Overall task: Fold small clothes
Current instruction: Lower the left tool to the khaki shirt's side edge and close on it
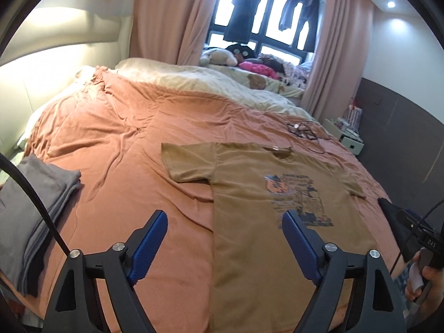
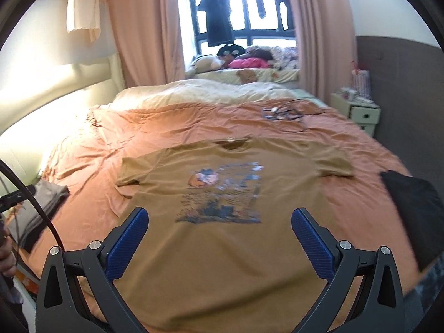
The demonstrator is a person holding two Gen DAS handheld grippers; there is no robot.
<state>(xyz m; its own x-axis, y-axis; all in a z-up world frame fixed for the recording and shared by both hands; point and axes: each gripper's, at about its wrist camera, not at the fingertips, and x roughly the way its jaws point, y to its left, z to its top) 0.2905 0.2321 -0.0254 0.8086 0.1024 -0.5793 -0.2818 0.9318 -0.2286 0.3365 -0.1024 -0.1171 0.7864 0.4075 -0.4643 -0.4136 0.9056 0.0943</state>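
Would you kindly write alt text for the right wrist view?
A tan T-shirt with a printed graphic lies flat, face up, on an orange bedspread, between the open blue fingers of the right gripper. Folded grey clothes lie left, a black garment right.

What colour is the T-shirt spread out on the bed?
The T-shirt is tan-brown with a blue and orange print on the chest, clearest in the left wrist view.

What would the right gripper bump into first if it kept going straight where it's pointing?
Most likely the brown T-shirt spread flat on the bed. The open right gripper points down at its printed front, with nothing in between, though depth is hard to judge.
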